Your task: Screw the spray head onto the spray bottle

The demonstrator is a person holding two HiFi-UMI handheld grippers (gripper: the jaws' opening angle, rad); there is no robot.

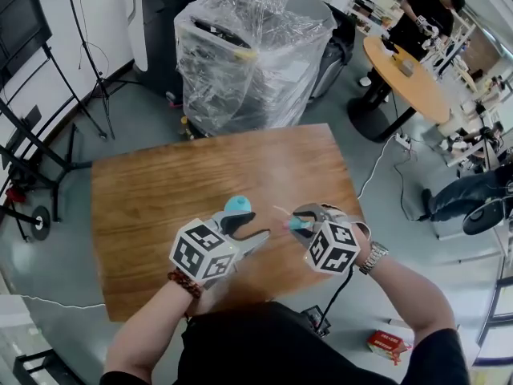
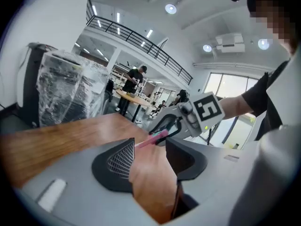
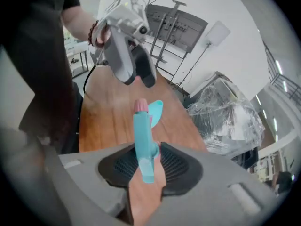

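Right claw (image 3: 150,163) pinching teal spray head (image 3: 141,138), pink nozzle (image 3: 139,106) ahead of jaws, grip clearest in right gripper view, left claw (image 2: 149,157) spread, wooden table (image 2: 70,131) behind gap.

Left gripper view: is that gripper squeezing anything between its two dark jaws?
No, the left gripper has its jaws standing apart, with only the brown wooden table showing in the gap between them.

A big brown wooden table (image 1: 160,191) sits on a shiny grey floor (image 1: 144,127), with a tall machine wrapped in clear plastic (image 1: 248,54) far behind it, a round wooden table (image 1: 413,83) far right and a white wall (image 1: 58,14) far left.
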